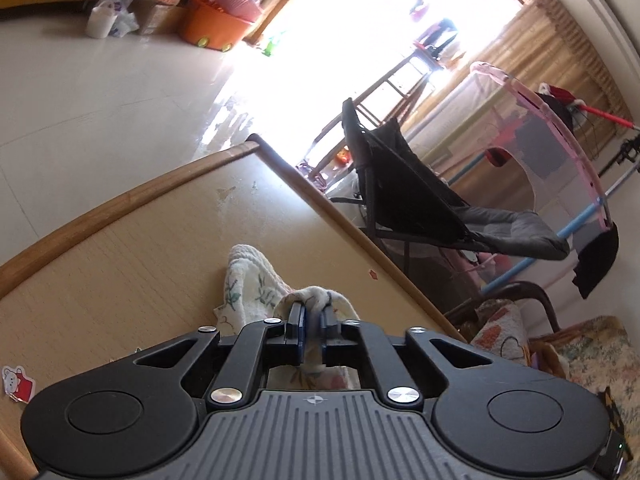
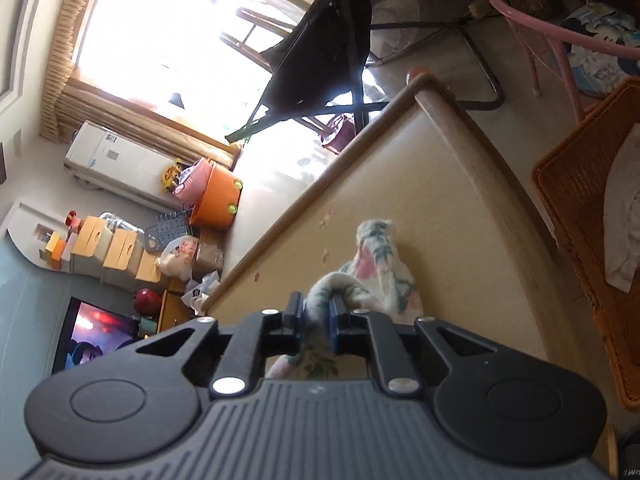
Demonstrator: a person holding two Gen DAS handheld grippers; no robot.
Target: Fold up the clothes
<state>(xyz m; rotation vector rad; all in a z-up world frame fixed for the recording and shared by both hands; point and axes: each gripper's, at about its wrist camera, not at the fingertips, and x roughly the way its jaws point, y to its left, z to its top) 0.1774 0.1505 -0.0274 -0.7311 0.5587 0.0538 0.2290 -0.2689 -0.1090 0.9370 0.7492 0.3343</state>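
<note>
A white floral cloth (image 1: 256, 284) lies bunched on the pale wooden table (image 1: 120, 264), one end trailing away across the top and the near folds lifted into both claws. The left claw (image 1: 313, 322) is pinching a fold of it between its nearly closed blue pads, and the right claw (image 2: 318, 316) is pinching another rolled fold (image 2: 384, 280) the same way. Beyond the table edge stand a black folding chair (image 1: 404, 184) and an orange tub (image 2: 218, 200) on the floor.
</note>
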